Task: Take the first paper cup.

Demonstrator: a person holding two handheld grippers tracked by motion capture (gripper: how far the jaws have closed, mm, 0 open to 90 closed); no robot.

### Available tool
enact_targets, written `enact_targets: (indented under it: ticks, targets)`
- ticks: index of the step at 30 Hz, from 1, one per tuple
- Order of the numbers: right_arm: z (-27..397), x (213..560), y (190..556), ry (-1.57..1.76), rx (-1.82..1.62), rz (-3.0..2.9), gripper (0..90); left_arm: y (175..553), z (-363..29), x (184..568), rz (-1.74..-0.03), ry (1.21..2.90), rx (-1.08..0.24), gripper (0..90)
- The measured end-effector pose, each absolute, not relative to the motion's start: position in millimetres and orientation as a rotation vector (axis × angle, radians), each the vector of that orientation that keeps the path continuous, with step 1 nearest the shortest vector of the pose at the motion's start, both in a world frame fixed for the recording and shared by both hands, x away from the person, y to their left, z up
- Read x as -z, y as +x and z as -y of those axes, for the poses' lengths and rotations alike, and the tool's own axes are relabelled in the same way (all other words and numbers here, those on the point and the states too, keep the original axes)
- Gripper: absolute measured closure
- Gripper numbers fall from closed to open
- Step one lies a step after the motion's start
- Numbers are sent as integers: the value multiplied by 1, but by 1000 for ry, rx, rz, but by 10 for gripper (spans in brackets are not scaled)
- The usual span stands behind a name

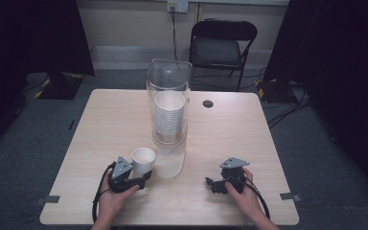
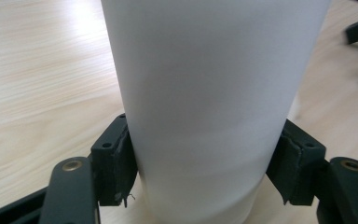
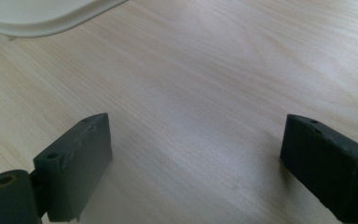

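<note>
no writing or brand mark can be read on anything here; the cups are plain white. a single paper cup (image 1: pixel 143 160) stands upright and looks empty on the counter (image 1: pixel 100 124), just at 8 o'clock of the tall clear container (image 1: pixel 168 103) that rises at the counter's middle. inside that container sits a stack of white cups (image 1: pixel 169 117), nested mouth up, and its pale base (image 1: pixel 169 163) spreads on the wood toward 6 o'clock. the left tool (image 1: pixel 146 175) is clamped on the single cup: in the left gripper view both pads press the cup's white wall (image 2: pixel 205 102) low down, one on each side. the right tool (image 1: pixel 210 183) lies low at 4 o'clock of the container, well apart from the cup, and its jaws stand wide apart over bare wood in the right gripper view, with a pale rounded edge (image 3: pixel 42 18) at 11 o'clock. a small dark round spot (image 1: pixel 208 103) sits on the counter at 3 o'clock of the container, and a black chair (image 1: pixel 222 45) stands beyond the counter at 12 o'clock.
</note>
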State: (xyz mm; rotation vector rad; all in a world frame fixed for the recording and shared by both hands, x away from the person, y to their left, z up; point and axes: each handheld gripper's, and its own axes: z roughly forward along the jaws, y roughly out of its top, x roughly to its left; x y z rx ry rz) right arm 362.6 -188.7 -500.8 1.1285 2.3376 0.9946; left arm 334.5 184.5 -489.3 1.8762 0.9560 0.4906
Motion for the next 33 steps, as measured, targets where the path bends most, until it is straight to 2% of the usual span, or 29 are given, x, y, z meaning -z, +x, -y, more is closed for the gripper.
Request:
enact_targets:
  ticks: [1,2,3,5,7,9,11,18,22,25,26,29,30,31,32,33]
  targets:
    - [189,501,363,1128,-995,-2338,94,334,-185,489,-956,1876,-491,329]
    - [191,497,362,1107,-1013,-2348,205,333,-180,488,-944,1873,-474,329]
    - [191,497,362,1107,-1013,-2348,205,331,-174,487,-919,1874,-470,329]
    - [195,491,363,1129,-1063,-2324,140,329,-162,486,-875,1896,-450,328]
    - [200,475,365,1112,-1145,-2329,166,327,-150,485,-848,1921,-420,325]
    - [201,469,365,1099,-1174,-2344,149,325,-138,486,-833,1943,-391,325]
    - [202,460,364,1088,-1212,-2378,238,325,-127,487,-784,1964,-378,325]
    - [193,431,363,1080,-1388,-2376,256,322,-91,482,-655,2002,-368,326]
    - [187,426,364,1104,-1460,-2415,265,321,-74,485,-606,2030,-355,326]
    - [176,426,362,1077,-1433,-2495,374,321,-63,485,-572,2037,-355,324]
    - [176,426,362,1077,-1433,-2495,374,320,-60,486,-572,2032,-348,324]
    - [173,430,362,1067,-1390,-2538,578,319,-51,486,-561,2018,-332,323]
    - [173,432,362,1090,-1377,-2571,696,319,-50,486,-556,2017,-328,322]
    - [173,432,362,1090,-1377,-2571,696,319,-48,486,-553,2026,-328,322]
    - [175,432,363,1126,-1353,-2570,765,319,-47,487,-551,2022,-326,319]
    - [175,432,363,1126,-1353,-2570,765,318,-46,487,-552,2027,-334,319]
